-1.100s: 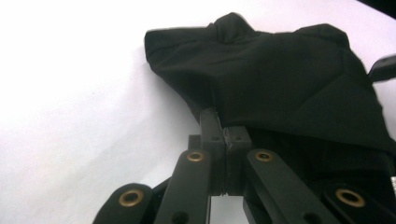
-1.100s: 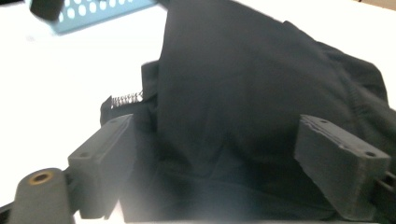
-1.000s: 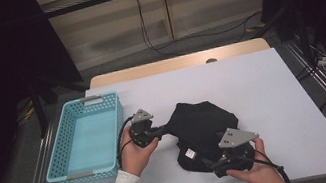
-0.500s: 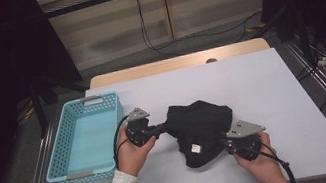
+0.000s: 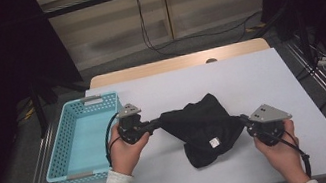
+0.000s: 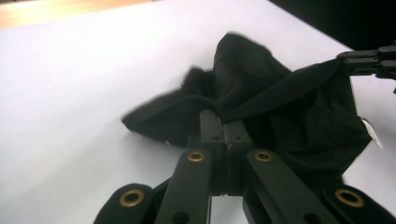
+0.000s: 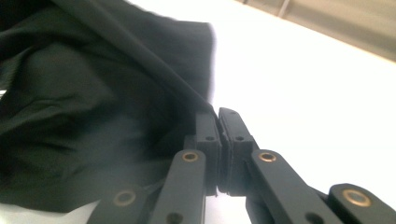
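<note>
basket (image 5: 66,144): turquoise, nothing inside, left of black garment (image 5: 205,124)
left gripper (image 5: 154,122): clenched on garment edge
right gripper (image 5: 243,120): just closed, grasping garment

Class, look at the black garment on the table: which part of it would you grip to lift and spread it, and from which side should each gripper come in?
Grip the black garment at its two opposite edge corners, one from each side, coming in low and level. The left gripper and right gripper already pinch those ends: the cloth between them pulls into a taut band, while the loose middle sags onto the table.
</note>
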A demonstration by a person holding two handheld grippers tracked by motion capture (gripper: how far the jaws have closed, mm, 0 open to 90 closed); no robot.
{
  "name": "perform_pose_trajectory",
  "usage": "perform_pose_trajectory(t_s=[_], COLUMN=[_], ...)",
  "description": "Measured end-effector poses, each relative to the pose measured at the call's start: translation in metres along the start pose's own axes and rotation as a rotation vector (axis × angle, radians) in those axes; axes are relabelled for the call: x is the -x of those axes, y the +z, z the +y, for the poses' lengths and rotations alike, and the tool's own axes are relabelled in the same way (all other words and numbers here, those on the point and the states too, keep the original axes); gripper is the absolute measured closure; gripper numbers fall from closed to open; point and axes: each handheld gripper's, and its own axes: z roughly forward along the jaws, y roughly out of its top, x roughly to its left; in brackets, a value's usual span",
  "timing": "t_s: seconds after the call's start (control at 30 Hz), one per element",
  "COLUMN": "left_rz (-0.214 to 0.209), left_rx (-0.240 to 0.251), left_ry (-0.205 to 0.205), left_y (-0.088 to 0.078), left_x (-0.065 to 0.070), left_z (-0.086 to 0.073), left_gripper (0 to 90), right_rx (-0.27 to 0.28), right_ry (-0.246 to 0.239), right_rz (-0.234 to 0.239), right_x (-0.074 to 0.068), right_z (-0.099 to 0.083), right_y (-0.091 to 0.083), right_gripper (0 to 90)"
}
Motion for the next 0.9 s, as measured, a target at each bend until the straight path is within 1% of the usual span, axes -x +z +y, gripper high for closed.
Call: perform_pose_trajectory(t_s=[0.03, 0.07, 0.1, 0.13, 0.17, 0.2, 0.27, 0.33, 0.37, 0.43, 0.5, 0.57, 0.6, 0.63, 0.67, 0.73, 0.77, 0.8, 0.83, 0.87, 0.9], left_rz=[0.017, 0.031, 0.031, 0.029, 0.031, 0.025, 0.018, 0.006, 0.001, -0.002, 0.0, 0.001, 0.0, 0.0, 0.003, 0.004, 0.005, 0.007, 0.005, 0.007, 0.007], left_rx=[0.005, 0.009, 0.012, 0.008, 0.004, 0.0, -0.004, -0.02, -0.027, -0.036, -0.04, -0.046, -0.047, -0.05, -0.049, -0.058, -0.056, -0.054, -0.055, -0.055, -0.051], left_ry=[-0.001, -0.01, -0.024, -0.035, -0.034, -0.037, -0.032, -0.02, -0.013, -0.01, -0.009, -0.013, -0.013, -0.014, -0.017, -0.016, -0.018, -0.019, -0.02, -0.018, -0.019], left_y=[-0.003, -0.006, -0.008, -0.009, -0.009, -0.008, -0.005, -0.001, 0.001, 0.004, 0.006, 0.007, 0.007, 0.008, 0.008, 0.009, 0.009, 0.01, 0.009, 0.009, 0.009], left_x=[-0.002, -0.005, -0.009, -0.011, -0.012, -0.013, -0.01, -0.007, -0.005, -0.003, -0.003, -0.004, -0.004, -0.005, -0.005, -0.005, -0.006, -0.006, -0.006, -0.006, -0.006], left_z=[0.0, 0.0, -0.001, -0.002, -0.003, -0.003, -0.003, -0.003, -0.003, -0.004, -0.005, -0.006, -0.007, -0.007, -0.008, -0.008, -0.009, -0.009, -0.009, -0.009, -0.009], left_gripper=[90.0, 90.0, 90.0, 90.0, 90.0, 90.0, 90.0, 90.0, 90.0, 90.0, 90.0, 90.0, 90.0, 90.0, 90.0, 90.0, 90.0, 90.0, 90.0, 90.0, 90.0], right_rx=[0.008, 0.006, 0.012, 0.023, 0.026, 0.026, 0.041, 0.038, 0.039, 0.033, 0.035, 0.025, 0.025, 0.019, 0.013, -0.002, -0.01, -0.019, -0.027, -0.039, -0.051], right_ry=[0.014, 0.011, 0.02, 0.057, 0.078, 0.089, 0.118, 0.099, 0.094, 0.067, 0.05, 0.03, 0.028, 0.029, 0.022, 0.01, 0.012, 0.019, 0.012, -0.009, -0.021], right_rz=[-0.005, -0.036, -0.048, -0.036, -0.036, -0.036, 0.01, 0.037, 0.061, 0.1, 0.152, 0.192, 0.217, 0.239, 0.255, 0.279, 0.289, 0.308, 0.311, 0.302, 0.293], right_x=[0.004, 0.009, 0.014, 0.02, 0.024, 0.026, 0.027, 0.02, 0.015, 0.005, -0.006, -0.017, -0.022, -0.027, -0.032, -0.04, -0.044, -0.048, -0.051, -0.053, -0.055], right_z=[0.0, 0.0, -0.001, -0.003, -0.005, -0.007, -0.008, -0.006, -0.004, -0.002, 0.0, 0.001, 0.001, 0.001, 0.001, 0.001, 0.0, -0.001, -0.002, -0.004, -0.005], right_y=[-0.003, -0.005, -0.008, -0.01, -0.011, -0.012, -0.013, -0.012, -0.011, -0.008, -0.006, -0.003, -0.002, 0.0, 0.001, 0.004, 0.005, 0.007, 0.008, 0.009, 0.011], right_gripper=[89.8, 89.4, 89.4, 89.6, 89.6, 89.4, 86.2, 80.5, 79.9, 75.0, 69.9, 63.0, 59.7, 58.3, 55.3, 49.7, 45.1, 43.0, 42.2, 38.5, 36.6])
